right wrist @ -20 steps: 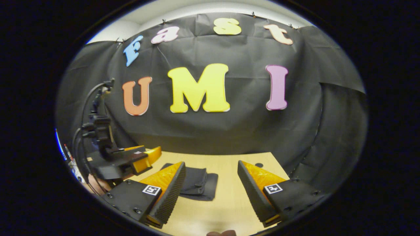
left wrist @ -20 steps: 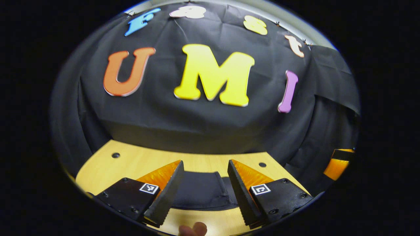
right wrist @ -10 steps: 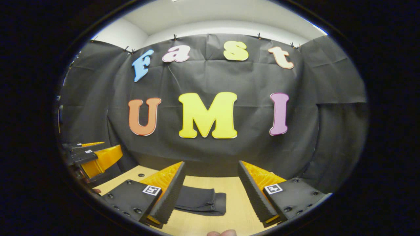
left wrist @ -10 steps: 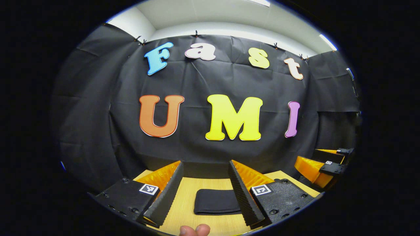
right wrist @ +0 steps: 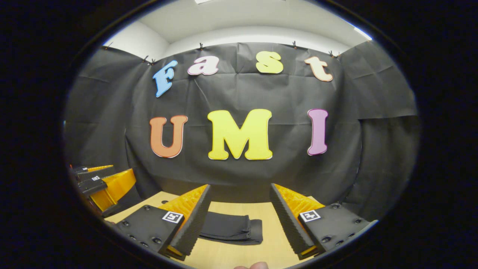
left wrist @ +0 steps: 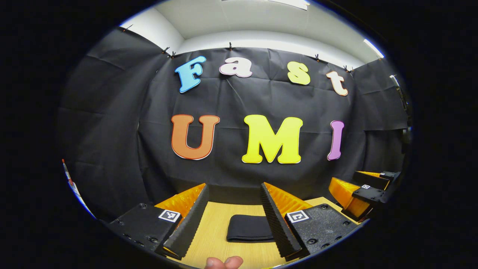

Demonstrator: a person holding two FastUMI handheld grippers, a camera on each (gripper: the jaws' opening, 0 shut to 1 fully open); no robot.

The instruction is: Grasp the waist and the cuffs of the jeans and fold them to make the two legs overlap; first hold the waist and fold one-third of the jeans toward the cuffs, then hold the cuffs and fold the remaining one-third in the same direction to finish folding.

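The dark jeans (left wrist: 249, 228) lie folded into a small flat bundle on the wooden table (left wrist: 214, 231), seen beyond and between my left fingers. My left gripper (left wrist: 233, 220) is open above the table's near side, holding nothing. In the right gripper view the folded jeans (right wrist: 231, 228) rest left of centre, partly behind my left finger. My right gripper (right wrist: 239, 220) is open and holds nothing, apart from the cloth. The right gripper (left wrist: 364, 190) shows at the right edge of the left gripper view, and the left gripper (right wrist: 101, 183) at the left edge of the right gripper view.
The black cloth wall (left wrist: 239, 149) stands close behind the table's far edge. A person's fingertip (left wrist: 224, 262) shows at the bottom of the left gripper view, and another fingertip (right wrist: 254, 266) in the right gripper view. Bare wooden table (right wrist: 269, 220) lies right of the jeans.
Both grippers have pulled back and tilted up from the folded jeans, so the bundle looks smaller and farther off. Both stayed open. The jeans have not moved.
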